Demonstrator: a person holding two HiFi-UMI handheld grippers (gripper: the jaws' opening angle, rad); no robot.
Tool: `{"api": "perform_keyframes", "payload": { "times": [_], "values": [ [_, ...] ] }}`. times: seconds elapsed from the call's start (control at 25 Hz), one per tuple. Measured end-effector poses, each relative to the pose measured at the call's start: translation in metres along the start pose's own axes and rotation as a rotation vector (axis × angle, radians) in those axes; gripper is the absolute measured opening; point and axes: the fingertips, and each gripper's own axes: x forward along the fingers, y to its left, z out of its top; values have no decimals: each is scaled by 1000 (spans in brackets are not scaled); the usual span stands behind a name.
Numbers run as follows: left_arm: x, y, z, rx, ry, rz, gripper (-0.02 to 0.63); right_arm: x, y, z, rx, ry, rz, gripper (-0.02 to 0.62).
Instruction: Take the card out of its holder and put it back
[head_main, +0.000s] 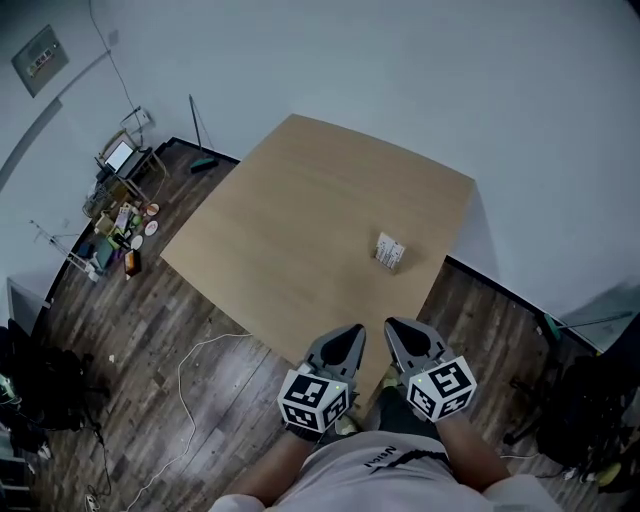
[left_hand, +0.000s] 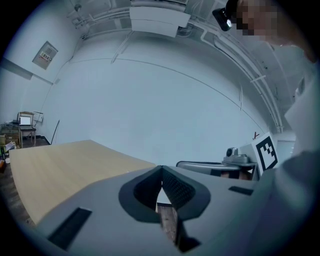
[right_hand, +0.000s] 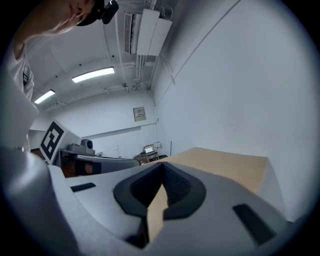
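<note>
The holder (head_main: 390, 252) stands on the table (head_main: 300, 210) close to its right edge, well short of the far corner. It is a small pale thing, too small here to tell the card apart from it. The rest of the tabletop is bare wood.

Both grippers hang side by side over the table's near corner, close to the person's body and well apart from the holder. The left gripper (head_main: 350, 335) has its jaws together at the tips with nothing between them; in the left gripper view (left_hand: 161, 174) only floor boards show through the gap below the tips, and the table (left_hand: 55, 170) stretches off to the left. The right gripper (head_main: 400, 330) is likewise closed and empty; in the right gripper view (right_hand: 162, 174) the jaws meet at the tips and the table (right_hand: 225, 167) shows beyond them.

A white cable (head_main: 190, 370) trails over the wooden floor (head_main: 130, 400) left of the table, and clutter (head_main: 120, 230) sits by the wall at the far left
</note>
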Motion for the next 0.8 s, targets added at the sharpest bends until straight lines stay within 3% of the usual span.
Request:
{"api": "perform_keyframes", "payload": {
  "times": [0.8],
  "values": [
    [-28,-19,12,26,-67,-6,12,-26,29,9,-50,-59,10,14]
  ]
}}
